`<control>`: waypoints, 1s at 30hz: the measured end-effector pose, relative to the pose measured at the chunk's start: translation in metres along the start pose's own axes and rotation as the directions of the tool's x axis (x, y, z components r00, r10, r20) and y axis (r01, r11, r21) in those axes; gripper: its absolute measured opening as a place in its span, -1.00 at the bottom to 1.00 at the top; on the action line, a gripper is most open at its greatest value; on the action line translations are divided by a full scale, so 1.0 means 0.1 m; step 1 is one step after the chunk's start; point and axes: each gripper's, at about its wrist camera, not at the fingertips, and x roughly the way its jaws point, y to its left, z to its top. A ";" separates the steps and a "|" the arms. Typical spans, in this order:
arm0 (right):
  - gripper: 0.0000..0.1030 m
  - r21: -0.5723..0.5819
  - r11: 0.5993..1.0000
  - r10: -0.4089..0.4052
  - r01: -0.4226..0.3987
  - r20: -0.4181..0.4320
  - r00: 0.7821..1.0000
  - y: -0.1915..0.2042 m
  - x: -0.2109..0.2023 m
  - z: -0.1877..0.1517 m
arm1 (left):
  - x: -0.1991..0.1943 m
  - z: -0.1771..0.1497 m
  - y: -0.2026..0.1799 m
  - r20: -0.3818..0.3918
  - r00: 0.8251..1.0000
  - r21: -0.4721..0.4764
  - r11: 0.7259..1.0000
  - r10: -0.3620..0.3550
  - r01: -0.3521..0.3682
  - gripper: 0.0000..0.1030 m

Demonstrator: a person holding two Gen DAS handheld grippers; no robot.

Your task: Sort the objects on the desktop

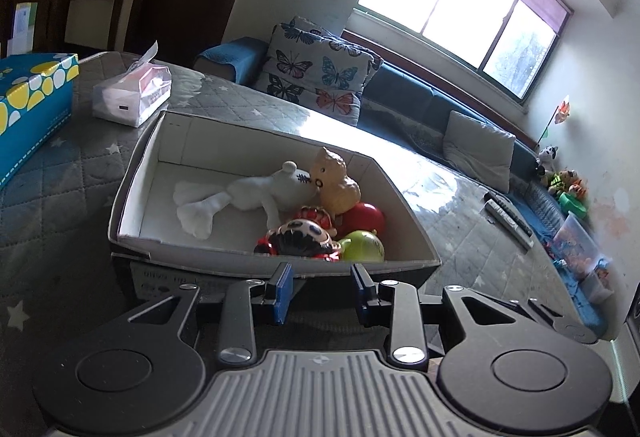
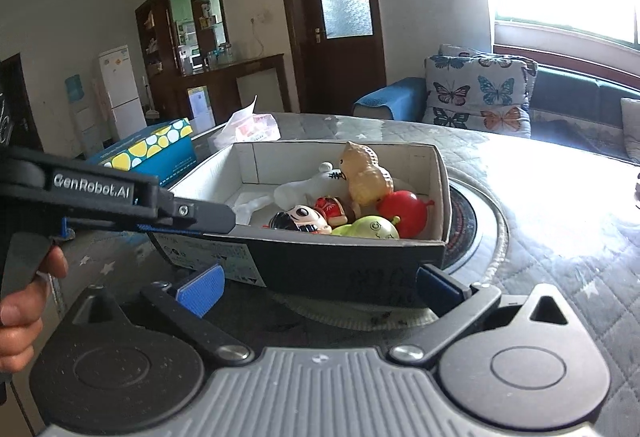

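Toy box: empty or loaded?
Loaded. The open box holds a white plush, tan figure, doll, red ball and green ball.

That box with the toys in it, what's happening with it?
A person holding a gripper in each hand is tidying the table. The cardboard box already holds a white plush, a tan figure, a doll and red and green balls. The left gripper sits at the box's near wall. The right gripper is open in front of the box, holding nothing.
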 end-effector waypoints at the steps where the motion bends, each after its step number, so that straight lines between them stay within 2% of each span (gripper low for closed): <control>1: 1.00 0.004 1.000 -0.005 0.005 0.000 1.000 0.00 -0.01 -0.02 | -0.01 -0.02 -0.02 0.001 1.000 0.011 1.000 0.007 -0.007 -0.35; 12: 1.00 0.041 0.998 -0.039 0.040 -0.023 0.999 -0.04 -0.07 -0.18 | -0.01 -0.23 -0.17 -0.019 0.997 0.112 0.991 0.072 -0.070 -0.34; 30: 1.00 0.037 0.999 -0.033 0.035 -0.069 0.997 0.03 -0.02 -0.27 | 0.10 -0.40 -0.15 -0.089 0.982 0.141 0.978 0.169 -0.155 -0.34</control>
